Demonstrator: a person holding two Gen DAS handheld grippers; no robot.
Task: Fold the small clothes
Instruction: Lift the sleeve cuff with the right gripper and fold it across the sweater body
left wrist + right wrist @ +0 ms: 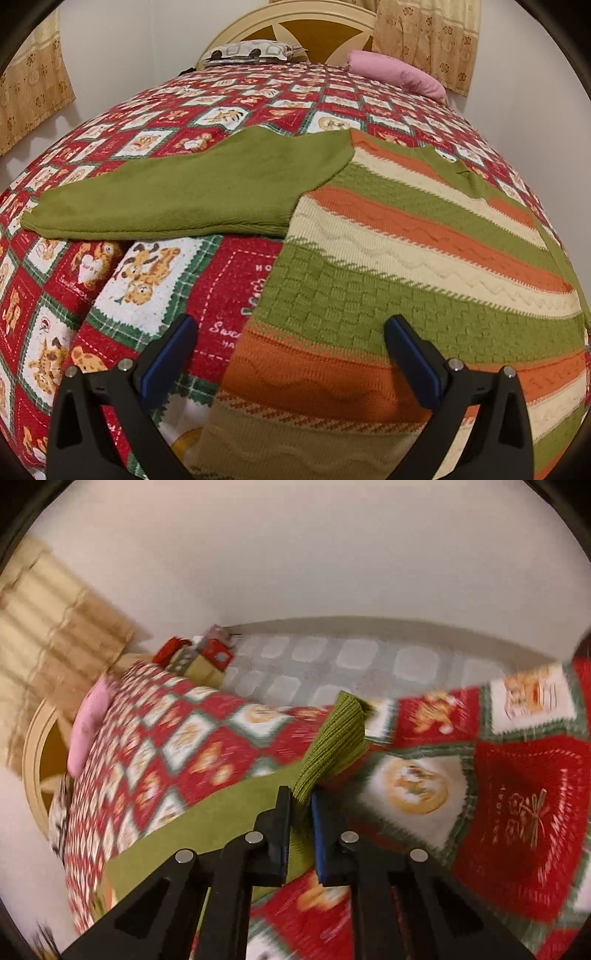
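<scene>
On my left wrist view, the small knitted sweater with green, orange and cream stripes (424,258) lies spread flat on the bed with the red, white and green patchwork bedspread (155,280), its body running toward the right edge. One plain green sleeve (177,195) stretches out to the left across the quilt. My left tongs (291,332) hang just above the sweater's lower hem, their blue-padded fingers (413,354) standing wide apart with nothing between them. On my right wrist view, which is blurred, my right tongs (301,808) are clamped on the ribbed green cuff (332,746) of the other sleeve; the cuff juts up past the fingertips and the green cloth trails back down to the left over the bedspread. Farther off I see a pink pillow (399,72) by the cream and brown headboard (295,26), tan floral curtains (424,40) and a pale tiled floor (351,664).
</scene>
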